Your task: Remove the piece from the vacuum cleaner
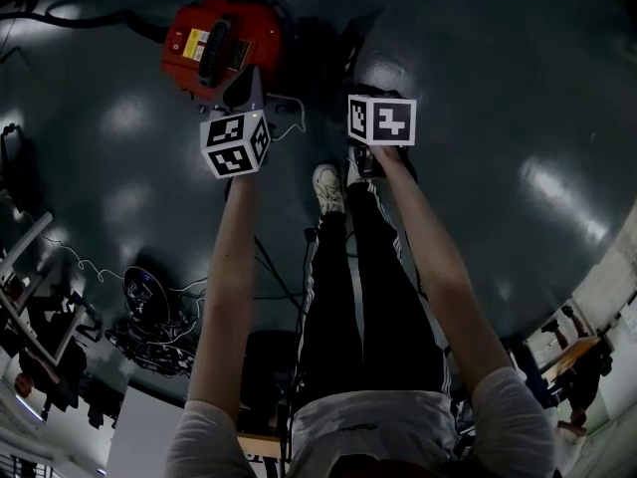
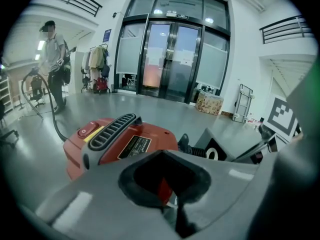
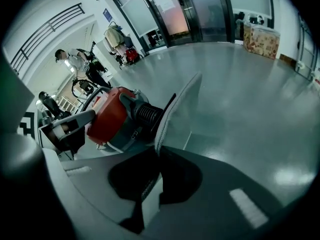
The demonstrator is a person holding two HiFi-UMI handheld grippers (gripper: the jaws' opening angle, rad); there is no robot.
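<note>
On a glossy gray floor (image 3: pixel 240 84), the right claw (image 3: pixel 150 184) pinches a flat gray piece (image 3: pixel 175 114) beside the red vacuum cleaner (image 3: pixel 107 116); the left claw (image 2: pixel 167 184) is pressed together, empty.

Red plastic canister vacuum cleaner (image 2: pixel 120 146): red shell, black ribbed handle (image 2: pixel 112 129), yellow label.
Black ribbed hose (image 3: pixel 145 115): black throughout.
Pale grey flat plastic piece (image 3: pixel 179 106): plain, with a darker edge.
Left gripper (image 2: pixel 162 154) and right gripper (image 3: pixel 157 151): grey jaws with black-lined openings.
Marker cubes (image 1: pixel 236 144), (image 1: pixel 381 119): white with black square patterns.
Glossy floor (image 1: pixel 498 88): dull grey-green with pale glare patches.
Person's trousers (image 1: pixel 368 297): black with white side stripes.
Shoe (image 1: pixel 327 187): white.
</note>
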